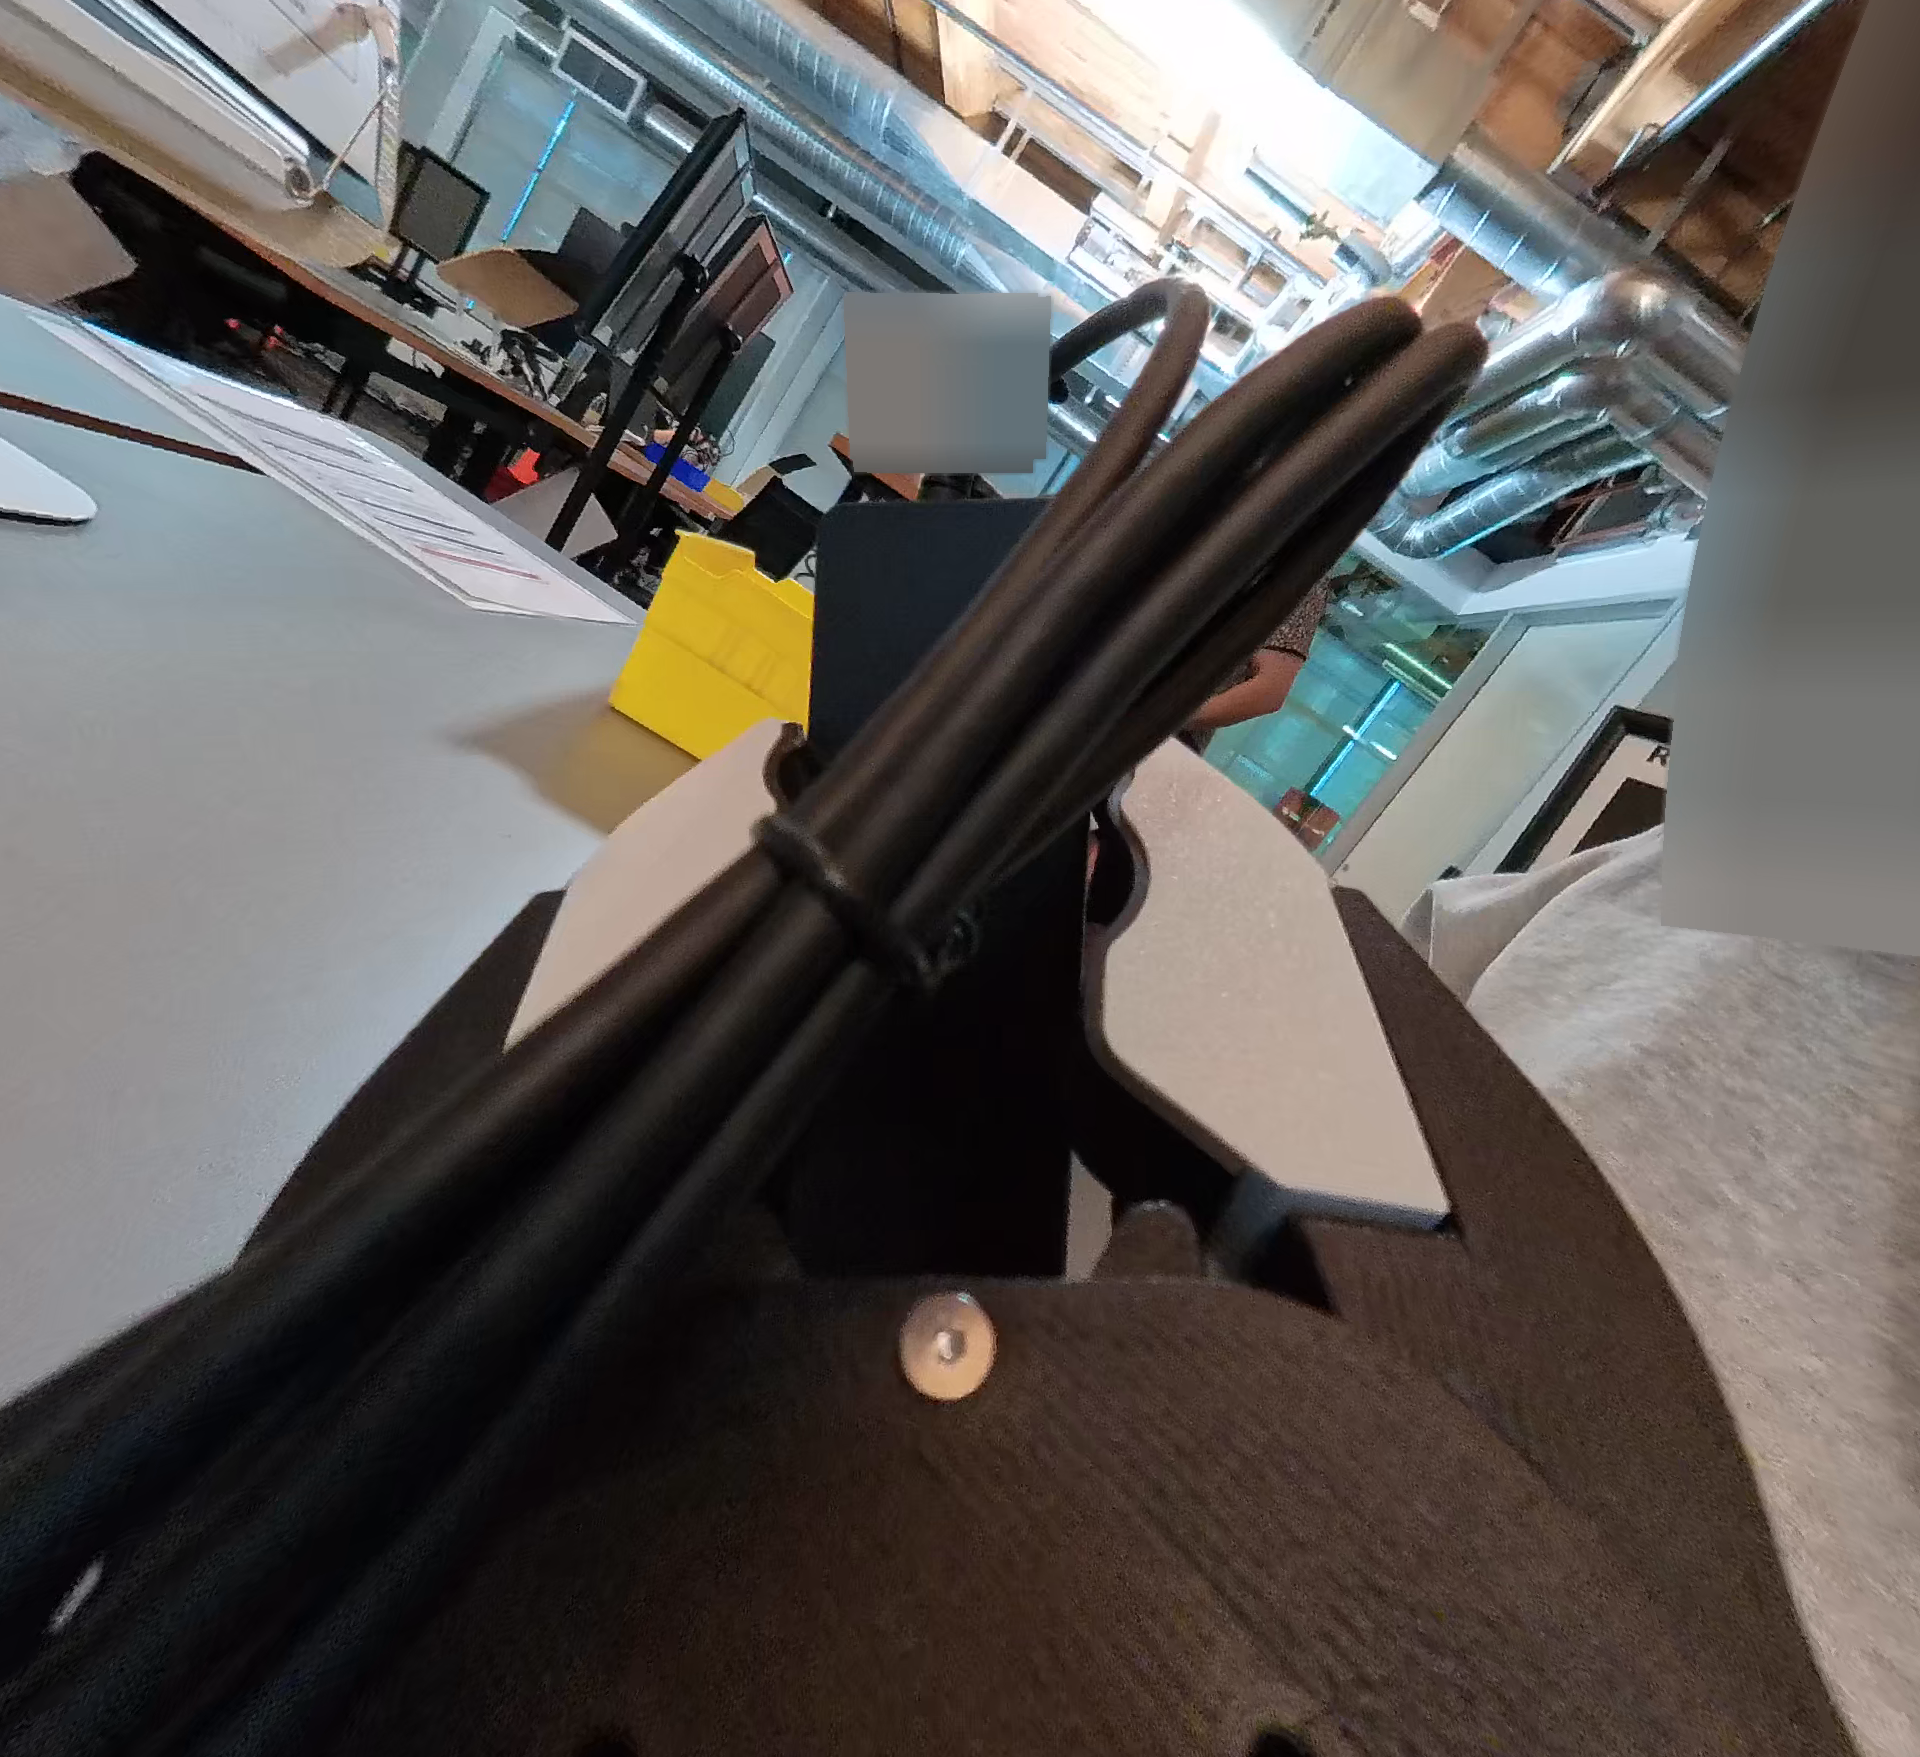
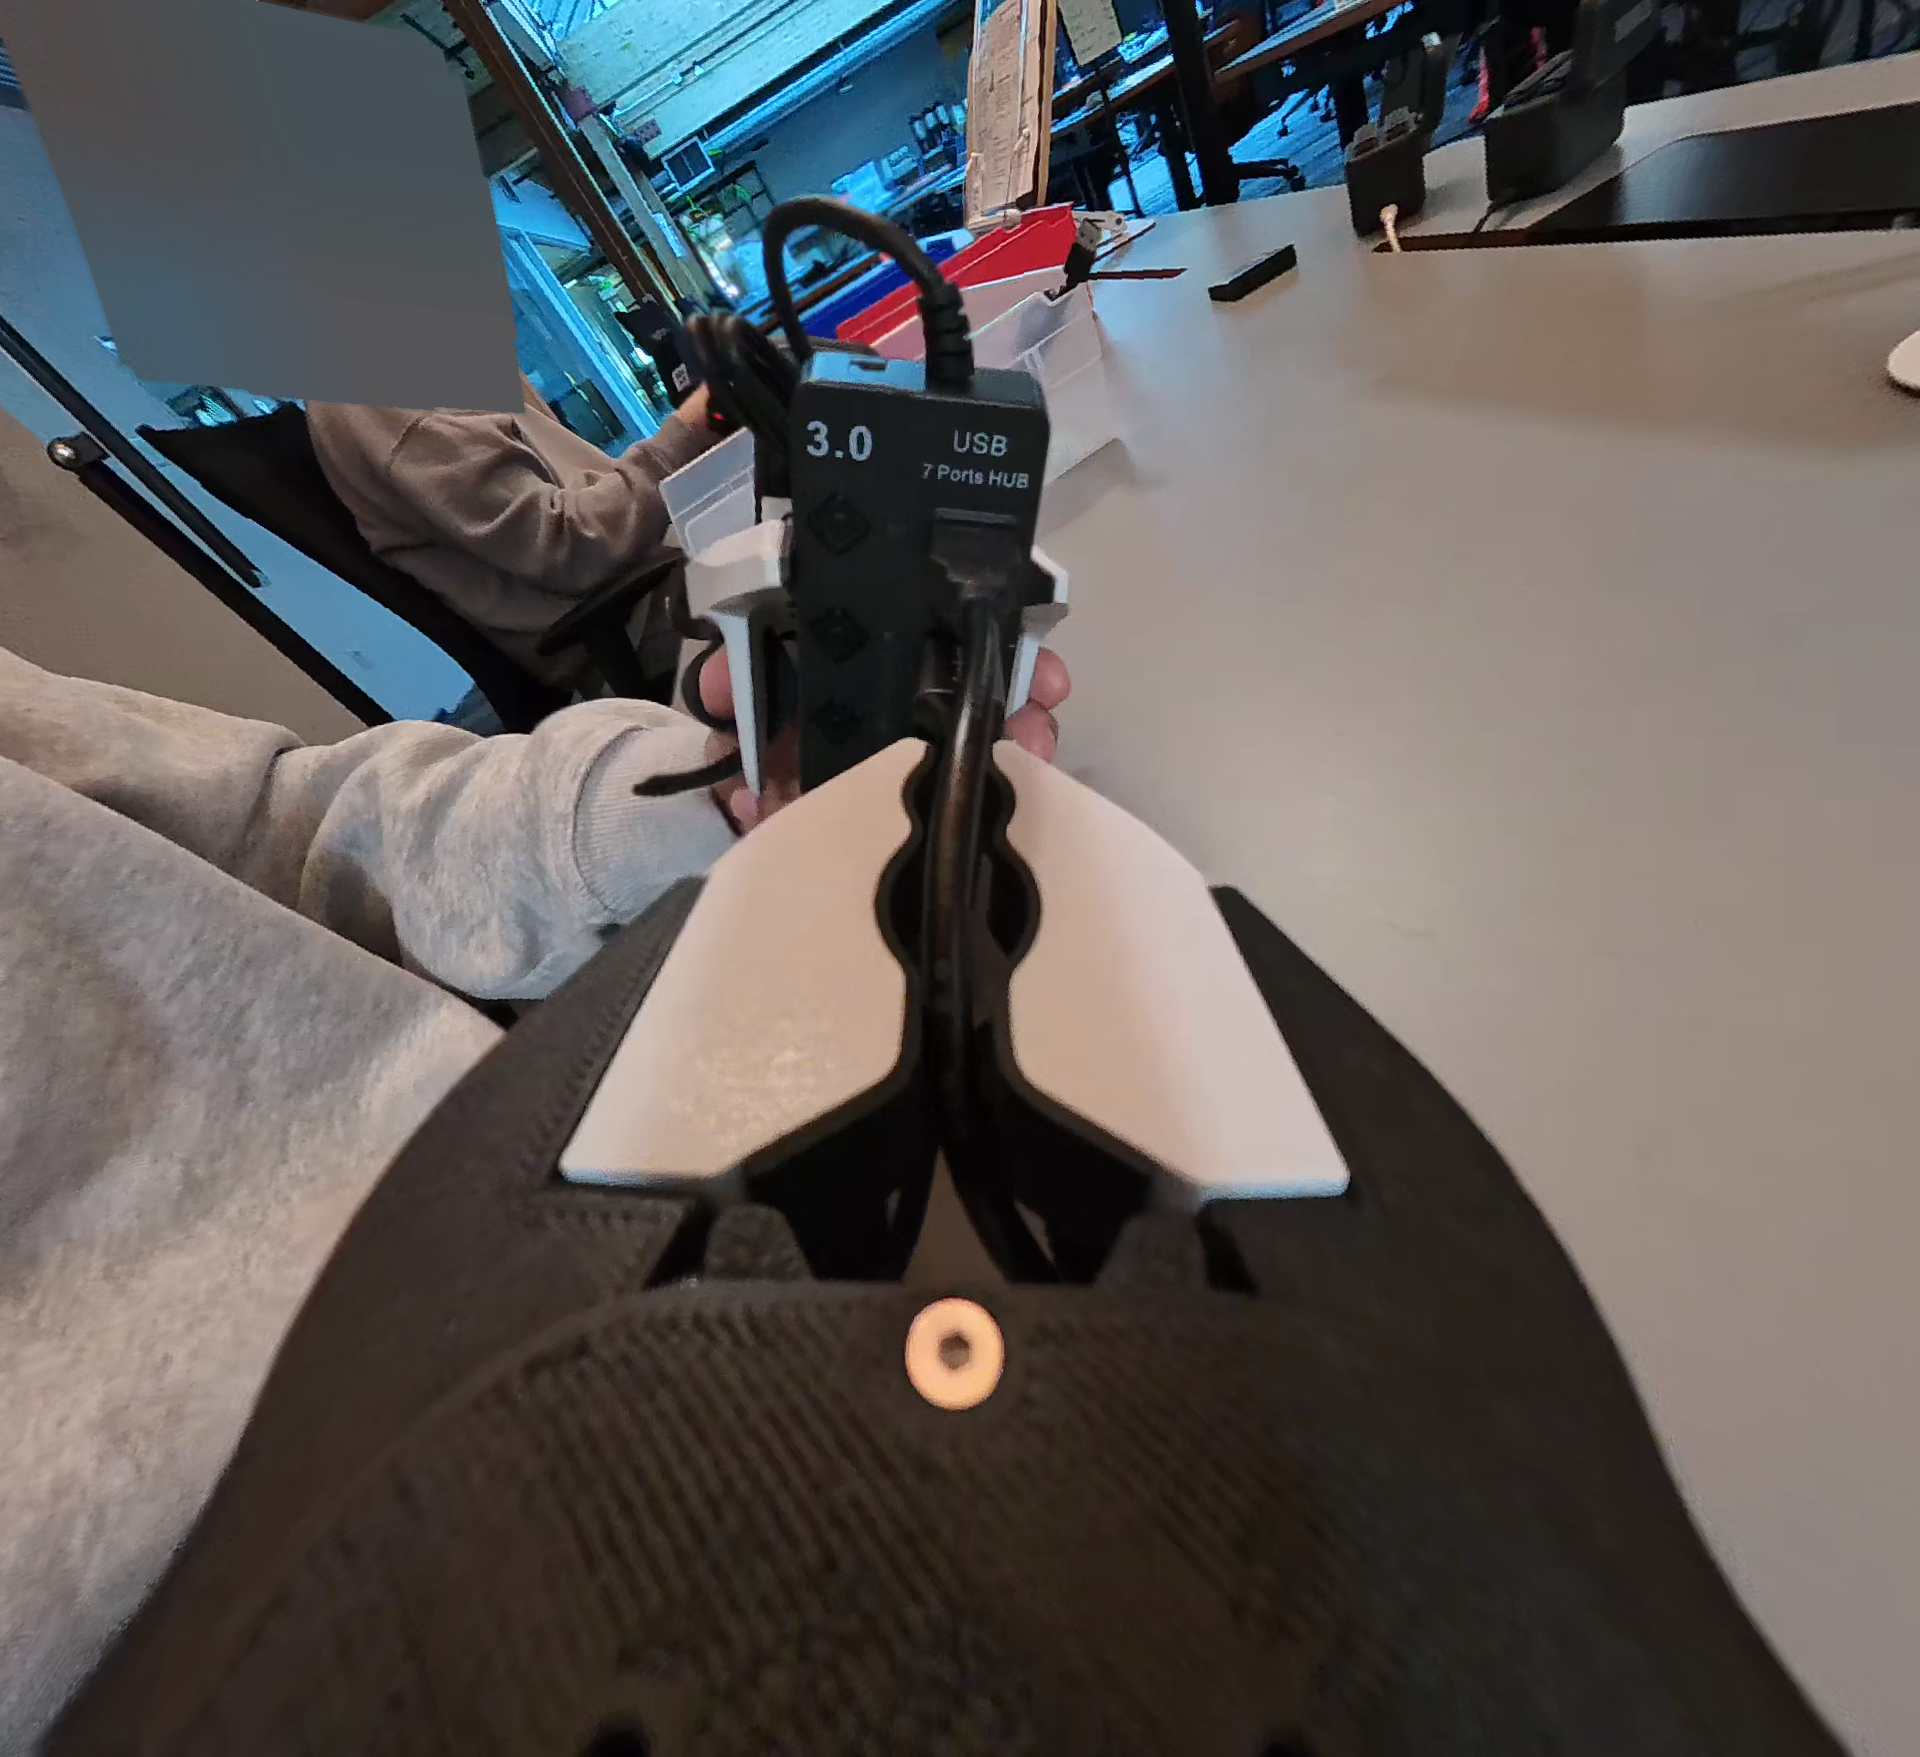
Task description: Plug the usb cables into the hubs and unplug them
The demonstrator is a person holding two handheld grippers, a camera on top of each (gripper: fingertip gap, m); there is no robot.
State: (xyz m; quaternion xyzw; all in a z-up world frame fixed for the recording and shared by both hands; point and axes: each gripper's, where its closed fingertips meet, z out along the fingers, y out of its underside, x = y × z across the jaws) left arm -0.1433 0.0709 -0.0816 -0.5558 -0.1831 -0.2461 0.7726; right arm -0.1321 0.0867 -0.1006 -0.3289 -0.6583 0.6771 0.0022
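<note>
Left claw: we see our left gripper (image 1: 935,834) clenched on the black hub (image 1: 914,627), which stands upright between its two pale fingers (image 1: 1247,1001); in the right wrist view the same gripper (image 2: 878,585) shows farther off, white, clamping the hub (image 2: 914,502) at its sides.
Hub: we hold it in the air above the near edge of the grey table (image 2: 1455,668), its printed face turned toward the right wrist camera, its own black lead (image 2: 862,253) curling out of its far end.
Bundled cable: a tied bundle of black cable (image 1: 1039,668) lies across the left gripper, running from near left to far right in front of the hub, bound by a black tie (image 1: 852,886).
Right claw: our right gripper (image 2: 961,793) is closed around a thin black usb cable (image 2: 966,751) that runs between its white fingers (image 2: 790,980).
Plug: the cable's black plug (image 2: 971,554) sits in a port on the right side of the hub's face, just beyond the right fingertips.
Hand: a hand (image 2: 1039,699) in a grey sleeve (image 2: 468,834) grips the left gripper from behind the hub.
Table: a yellow bin (image 1: 717,637) stands just left of the hub in the left wrist view; red bins (image 2: 977,273) and a small black block (image 2: 1252,273) lie far off on the table.
</note>
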